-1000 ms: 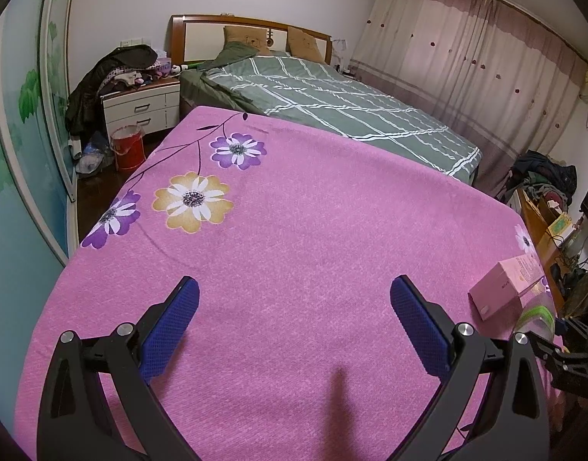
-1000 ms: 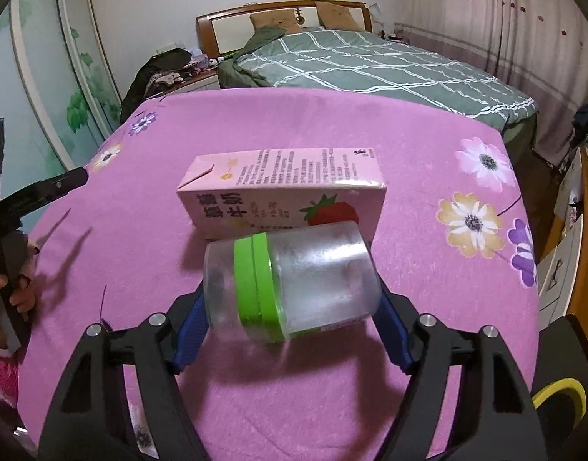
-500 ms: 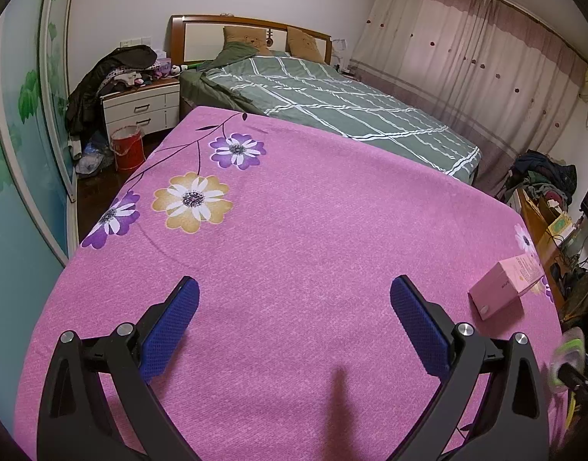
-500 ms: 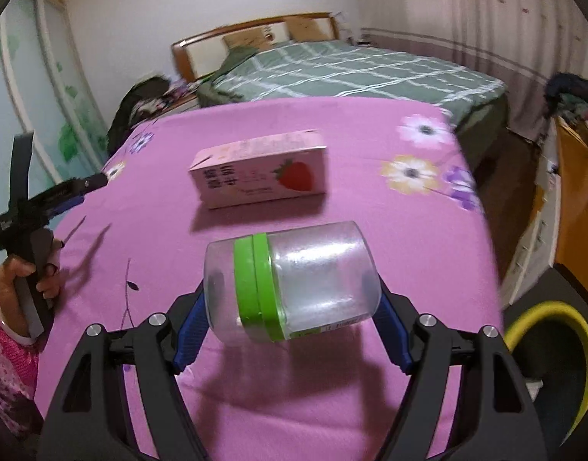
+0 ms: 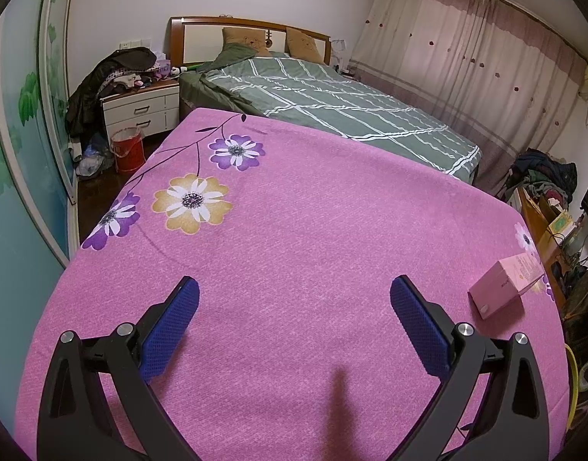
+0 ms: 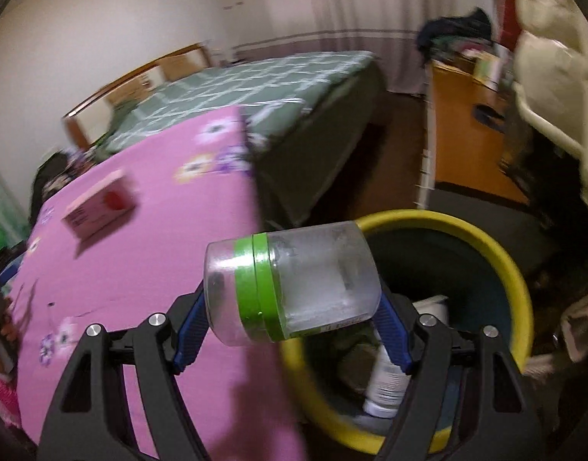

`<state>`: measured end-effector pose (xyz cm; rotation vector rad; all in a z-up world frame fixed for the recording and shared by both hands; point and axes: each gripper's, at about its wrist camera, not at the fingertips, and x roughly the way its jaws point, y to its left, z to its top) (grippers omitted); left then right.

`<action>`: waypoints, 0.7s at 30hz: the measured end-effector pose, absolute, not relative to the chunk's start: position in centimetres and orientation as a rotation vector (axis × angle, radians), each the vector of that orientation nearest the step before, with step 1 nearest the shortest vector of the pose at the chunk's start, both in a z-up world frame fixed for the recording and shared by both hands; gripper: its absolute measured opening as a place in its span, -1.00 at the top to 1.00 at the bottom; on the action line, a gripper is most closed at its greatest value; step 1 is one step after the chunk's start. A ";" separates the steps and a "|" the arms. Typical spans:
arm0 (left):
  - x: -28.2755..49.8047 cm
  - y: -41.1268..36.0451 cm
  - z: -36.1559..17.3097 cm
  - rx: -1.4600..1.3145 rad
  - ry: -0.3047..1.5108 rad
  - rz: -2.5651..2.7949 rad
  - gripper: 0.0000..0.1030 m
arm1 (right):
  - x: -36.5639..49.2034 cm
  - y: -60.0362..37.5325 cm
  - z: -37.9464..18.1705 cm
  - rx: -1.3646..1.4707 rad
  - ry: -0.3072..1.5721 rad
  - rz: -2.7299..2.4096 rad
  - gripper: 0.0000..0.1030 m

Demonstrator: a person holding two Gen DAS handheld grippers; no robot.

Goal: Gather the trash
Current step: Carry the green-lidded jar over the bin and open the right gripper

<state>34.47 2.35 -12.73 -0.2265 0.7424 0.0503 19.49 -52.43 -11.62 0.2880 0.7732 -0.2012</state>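
My right gripper (image 6: 292, 320) pinches the clear jar (image 6: 294, 288) sideways in its jaws, over the yellow-rimmed bin (image 6: 497, 253) beside the table (image 5: 294, 249). Best to centre over the opening, then release. Left gripper (image 5: 294, 311) spread, empty. Pink carton (image 5: 503, 286) remains.

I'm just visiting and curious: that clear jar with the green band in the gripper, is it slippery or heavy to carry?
Probably light: the jar looks empty through its clear wall. Likely somewhat slippery and apt to roll, being smooth and round, held on its side by the right gripper with blue textured pads at its ends. It looks like plastic, so probably not fragile.
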 end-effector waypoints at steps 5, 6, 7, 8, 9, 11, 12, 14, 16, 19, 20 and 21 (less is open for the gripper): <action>34.5 2.4 -12.7 -0.231 0.745 0.053 -0.90 | 18.8 -55.6 -13.2 0.312 0.812 -0.293 -0.40; 34.5 2.4 -12.7 -0.230 0.745 0.053 -0.90 | 18.8 -56.0 -13.5 0.316 0.824 -0.300 -0.40; 34.5 2.4 -12.7 -0.230 0.745 0.053 -0.90 | 18.7 -56.2 -13.7 0.317 0.828 -0.307 -0.42; 34.5 2.4 -12.7 -0.229 0.745 0.053 -0.90 | 18.7 -56.5 -13.9 0.320 0.822 -0.324 -0.53; 34.5 2.3 -12.7 -0.228 0.745 0.053 -0.90 | 18.6 -56.6 -13.9 0.323 0.812 -0.336 -0.58; 34.5 2.4 -12.7 -0.226 0.745 0.053 -0.90 | 18.6 -56.6 -13.5 0.336 0.790 -0.334 -0.64; 34.5 2.3 -12.7 -0.226 0.745 0.053 -0.90 | 18.7 -56.3 -13.3 0.340 0.781 -0.328 -0.64; 34.4 2.3 -12.7 -0.226 0.744 0.053 -0.90 | 19.3 -55.3 -12.6 0.345 0.756 -0.304 -0.64; 34.4 2.3 -12.7 -0.222 0.743 0.052 -0.90 | 20.0 -53.8 -11.8 0.337 0.724 -0.268 -0.64; 34.4 2.1 -12.6 -0.211 0.740 0.049 -0.90 | 21.9 -50.3 -10.8 0.299 0.692 -0.188 -0.64; 34.4 2.0 -12.6 -0.210 0.740 0.047 -0.90 | 22.7 -48.8 -10.5 0.280 0.686 -0.156 -0.64; 34.5 2.0 -12.6 -0.208 0.740 0.043 -0.90 | 23.2 -47.7 -10.4 0.262 0.687 -0.135 -0.64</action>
